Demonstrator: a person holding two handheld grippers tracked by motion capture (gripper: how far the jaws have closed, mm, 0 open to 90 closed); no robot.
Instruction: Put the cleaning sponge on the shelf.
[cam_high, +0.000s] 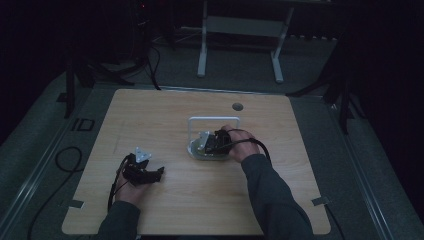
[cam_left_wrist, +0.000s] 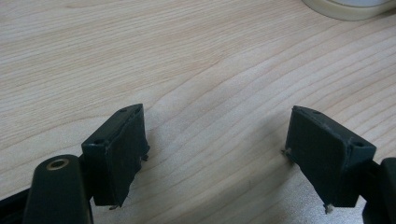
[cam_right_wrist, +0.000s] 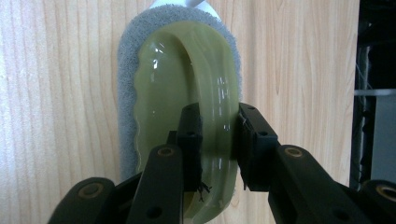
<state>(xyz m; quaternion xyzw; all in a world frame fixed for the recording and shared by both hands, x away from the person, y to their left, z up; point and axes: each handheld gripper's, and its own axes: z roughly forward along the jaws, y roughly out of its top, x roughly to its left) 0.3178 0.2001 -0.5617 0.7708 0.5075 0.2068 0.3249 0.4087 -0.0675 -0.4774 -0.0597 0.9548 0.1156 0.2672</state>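
A scrubber with a grey sponge pad (cam_right_wrist: 127, 70) and a translucent yellow-green handle (cam_right_wrist: 173, 70) lies on the wooden table (cam_high: 165, 112) right of centre. My right gripper (cam_right_wrist: 219, 135) is shut on the raised ridge of that handle, one pad on each side. In the high view the right gripper (cam_high: 218, 142) sits over the scrubber (cam_high: 202, 150), just in front of a white wire frame (cam_high: 213, 119). My left gripper (cam_high: 156, 173) rests low at the table's front left. Its jaws (cam_left_wrist: 215, 135) stand wide open over bare wood with nothing between them.
A round hole (cam_high: 237, 106) pierces the table near its far edge. A cream-coloured rim (cam_left_wrist: 345, 9) shows at the top right of the left gripper view. Cables trail off the table's left side (cam_high: 65, 160). White desk legs (cam_high: 202, 55) stand on the floor beyond.
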